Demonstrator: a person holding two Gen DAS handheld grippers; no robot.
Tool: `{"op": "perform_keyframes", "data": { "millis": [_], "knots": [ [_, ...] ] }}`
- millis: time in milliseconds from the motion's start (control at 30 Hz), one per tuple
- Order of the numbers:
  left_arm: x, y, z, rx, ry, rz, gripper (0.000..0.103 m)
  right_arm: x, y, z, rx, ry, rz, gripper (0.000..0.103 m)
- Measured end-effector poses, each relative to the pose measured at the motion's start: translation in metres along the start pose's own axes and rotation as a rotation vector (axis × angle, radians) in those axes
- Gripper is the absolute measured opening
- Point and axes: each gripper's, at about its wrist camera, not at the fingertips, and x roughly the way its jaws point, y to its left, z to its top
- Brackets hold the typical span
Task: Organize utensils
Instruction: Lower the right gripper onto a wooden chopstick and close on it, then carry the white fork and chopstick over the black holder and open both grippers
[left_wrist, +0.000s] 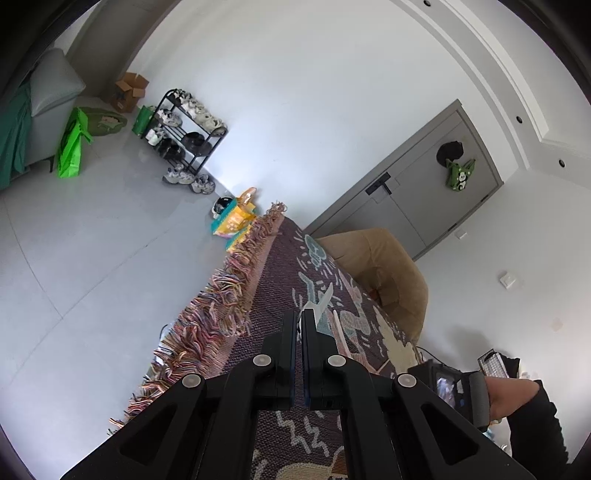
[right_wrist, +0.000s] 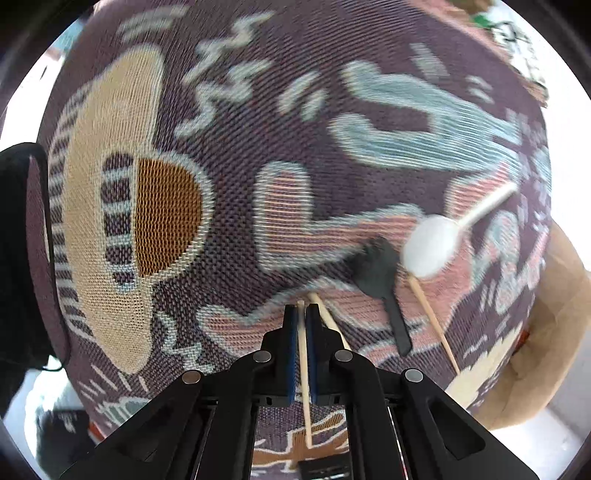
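Observation:
In the right wrist view my right gripper is shut on a wooden chopstick that runs back between the fingers, just above the patterned woven cloth. A second chopstick lies beside it on the right. A black plastic spoon, a white plastic spoon and another wooden stick lie further right. In the left wrist view my left gripper is shut on a white plastic utensil whose end sticks out past the fingertips, above the cloth.
A tan cushioned seat stands past the cloth's far side; it also shows in the right wrist view. The cloth's fringed edge hangs on the left. The floor beyond holds a shoe rack, green bags and a grey door.

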Motion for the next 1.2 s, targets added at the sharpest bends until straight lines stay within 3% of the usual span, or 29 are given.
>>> {"op": "perform_keyframes", "data": {
  "millis": [300,533,733,1033,1200],
  "knots": [
    [0.015,-0.043,-0.012,0.088,0.038,-0.043,0.001,-0.067,-0.019,-0.092,0.302,-0.356,-0.088,0.007],
    [0.036,-0.099,-0.028,0.195,0.093,-0.102,0.001,-0.11,-0.021,-0.18,0.554,-0.589,-0.238,0.006],
    [0.046,-0.146,-0.039,0.286,0.126,-0.146,0.001,-0.144,-0.013,-0.247,0.73,-0.722,-0.304,0.006],
    [0.05,-0.221,-0.052,0.429,0.139,-0.215,0.001,-0.206,0.007,-0.331,1.006,-0.905,-0.5,0.006],
    [0.049,-0.258,-0.06,0.509,0.145,-0.237,0.001,-0.217,0.009,-0.358,1.131,-0.933,-0.568,0.006]
  ]
}}
